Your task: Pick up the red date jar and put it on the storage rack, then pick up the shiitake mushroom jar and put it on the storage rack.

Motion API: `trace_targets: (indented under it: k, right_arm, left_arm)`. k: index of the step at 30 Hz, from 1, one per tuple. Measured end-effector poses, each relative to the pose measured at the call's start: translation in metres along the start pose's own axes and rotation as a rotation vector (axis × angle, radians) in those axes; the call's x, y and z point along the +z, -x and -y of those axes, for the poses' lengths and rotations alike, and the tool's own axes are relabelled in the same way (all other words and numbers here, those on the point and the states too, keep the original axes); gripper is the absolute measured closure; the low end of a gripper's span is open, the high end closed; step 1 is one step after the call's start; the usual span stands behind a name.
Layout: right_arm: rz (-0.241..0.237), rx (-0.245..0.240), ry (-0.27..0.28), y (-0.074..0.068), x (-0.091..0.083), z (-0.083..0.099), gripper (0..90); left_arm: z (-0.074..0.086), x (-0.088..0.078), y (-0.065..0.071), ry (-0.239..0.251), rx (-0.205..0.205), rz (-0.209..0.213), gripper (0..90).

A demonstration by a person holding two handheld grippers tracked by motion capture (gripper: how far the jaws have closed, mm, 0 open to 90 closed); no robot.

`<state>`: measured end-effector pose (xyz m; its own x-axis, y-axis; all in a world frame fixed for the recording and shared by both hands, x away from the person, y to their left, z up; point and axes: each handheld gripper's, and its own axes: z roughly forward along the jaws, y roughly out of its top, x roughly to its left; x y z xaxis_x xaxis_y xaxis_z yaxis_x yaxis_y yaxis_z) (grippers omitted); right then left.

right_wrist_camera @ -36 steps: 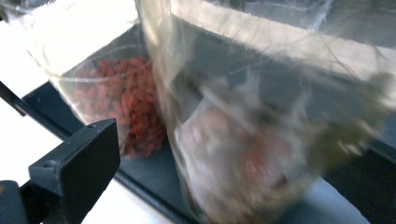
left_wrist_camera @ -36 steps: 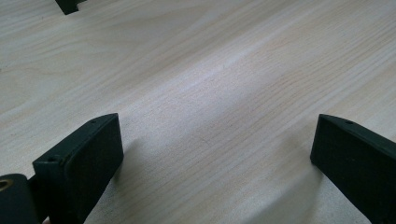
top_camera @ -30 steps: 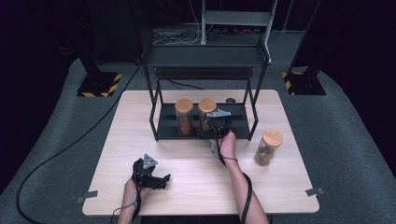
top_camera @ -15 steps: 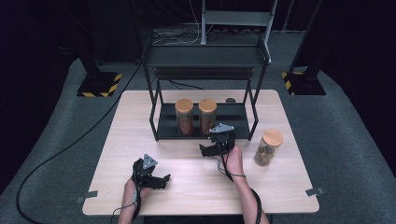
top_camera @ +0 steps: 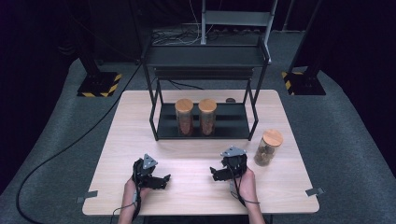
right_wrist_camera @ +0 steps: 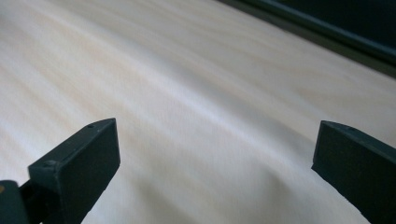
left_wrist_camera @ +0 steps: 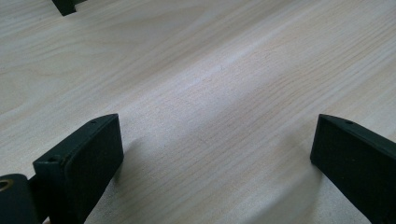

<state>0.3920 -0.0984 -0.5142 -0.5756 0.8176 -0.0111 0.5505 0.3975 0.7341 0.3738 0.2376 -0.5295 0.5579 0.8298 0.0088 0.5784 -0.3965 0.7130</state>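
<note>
Two jars are judged already placed on the rack's lower shelf, while the third jar remains on the table at 2 o'clock from the wide-open, empty right claw; the left claw is likewise spread wide and empty.

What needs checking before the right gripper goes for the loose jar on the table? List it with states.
1. Right gripper jaws open and empty: ok.
2. Left gripper open, low near the table's front edge, out of the way: ok.
3. Loose jar upright, wooden lid on: ok.
4. Free room on the rack shelf beside the two jars: ok.
5. Lid seated tight: cannot tell.
</note>
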Motion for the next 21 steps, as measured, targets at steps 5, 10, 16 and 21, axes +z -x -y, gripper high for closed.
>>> trace_targets:
  k: [5,10,16,21]
  right_arm:
    - [0.063,-0.008,0.007,0.007,-0.019,0.021,0.0]
    - [0.059,0.025,-0.024,0.022,-0.040,0.039,0.0]
    - [0.095,0.067,-0.059,0.044,-0.061,0.061,0.0]
    - [0.141,0.097,-0.062,0.060,-0.074,0.072,0.0]
  left_arm:
    - [0.000,0.000,0.000,0.000,0.003,-0.001,1.7]
    - [0.000,0.000,0.000,0.001,0.003,-0.001,1.7]
    - [0.000,0.000,0.000,0.000,-0.001,0.001,1.7]
    - [0.000,0.000,0.000,0.000,0.002,0.001,1.7]
